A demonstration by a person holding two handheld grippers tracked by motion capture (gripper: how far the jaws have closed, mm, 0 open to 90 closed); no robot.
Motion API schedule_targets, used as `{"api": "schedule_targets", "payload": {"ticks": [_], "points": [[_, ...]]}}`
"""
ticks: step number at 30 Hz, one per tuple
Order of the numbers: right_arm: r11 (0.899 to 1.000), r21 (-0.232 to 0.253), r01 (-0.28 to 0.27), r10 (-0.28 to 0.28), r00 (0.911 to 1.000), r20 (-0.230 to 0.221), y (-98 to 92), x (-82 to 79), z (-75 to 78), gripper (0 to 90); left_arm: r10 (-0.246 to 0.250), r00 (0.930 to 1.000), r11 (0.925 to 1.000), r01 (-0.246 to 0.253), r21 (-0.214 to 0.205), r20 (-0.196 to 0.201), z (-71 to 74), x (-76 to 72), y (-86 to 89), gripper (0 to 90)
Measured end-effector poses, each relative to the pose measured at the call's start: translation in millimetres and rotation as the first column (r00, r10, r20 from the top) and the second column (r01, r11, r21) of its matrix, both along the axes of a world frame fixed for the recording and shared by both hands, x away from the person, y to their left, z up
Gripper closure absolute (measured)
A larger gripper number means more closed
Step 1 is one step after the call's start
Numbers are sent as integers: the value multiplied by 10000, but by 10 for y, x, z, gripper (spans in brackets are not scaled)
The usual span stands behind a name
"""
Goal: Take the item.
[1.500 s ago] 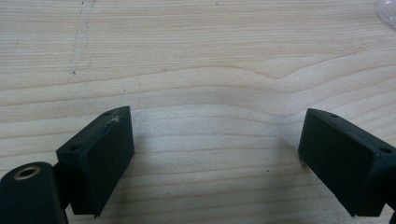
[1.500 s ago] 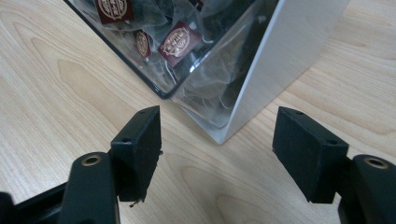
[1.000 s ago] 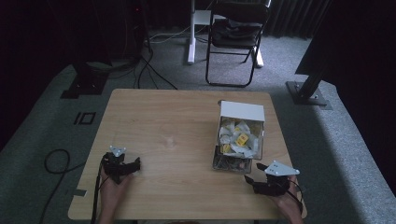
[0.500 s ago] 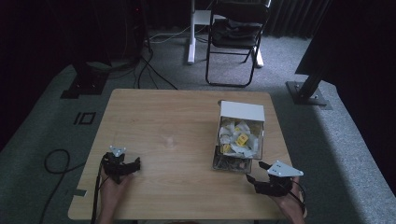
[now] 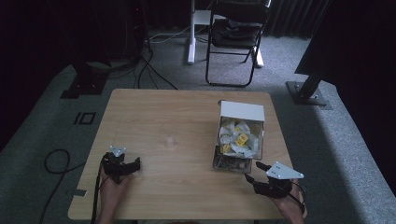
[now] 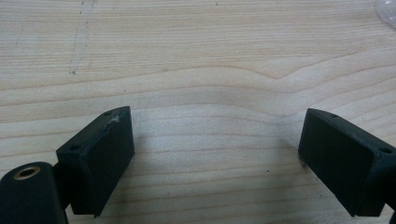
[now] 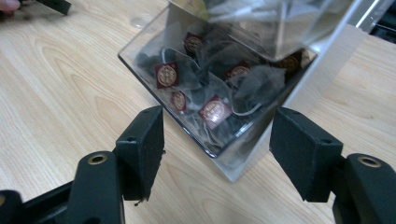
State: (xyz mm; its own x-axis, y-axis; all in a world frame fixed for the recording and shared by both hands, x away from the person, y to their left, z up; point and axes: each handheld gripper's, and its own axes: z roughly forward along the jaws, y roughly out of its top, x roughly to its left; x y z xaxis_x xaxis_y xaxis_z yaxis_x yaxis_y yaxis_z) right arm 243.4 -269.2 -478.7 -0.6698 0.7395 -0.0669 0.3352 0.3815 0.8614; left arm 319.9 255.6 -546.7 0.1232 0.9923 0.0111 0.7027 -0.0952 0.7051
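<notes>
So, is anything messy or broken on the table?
Nothing stands out. The clear box of tea bags stands upright on the wooden table; nothing has spilled beside it.

No text can be read: the red tags (image 7: pixel 166 74) on the tea bags in the clear box (image 7: pixel 154 70) bear only a blurred gold round emblem.

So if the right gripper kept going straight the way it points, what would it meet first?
Probably the near corner of the clear plastic box of tea bags. The right gripper points at it with its black jaws apart, having just been closing, nothing between them; the gap is hard to judge.
</notes>
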Motion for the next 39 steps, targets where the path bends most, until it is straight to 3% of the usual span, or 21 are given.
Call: {"api": "schedule_targets", "payload": {"ticks": [12,31,39], "points": [[9985,-27,-547,547,9984,106,180,5,8,372,-1,10000,10000,1,-1,0,0,0,0,111],[9901,-215,-1384,1386,9903,64,489,116,-83,480,0,10000,10000,0,-1,2,0,0,0,111],[9865,-342,-1599,1592,9870,-223,579,174,-176,522,-1,10000,10000,1,-1,2,0,0,0,111]]}}
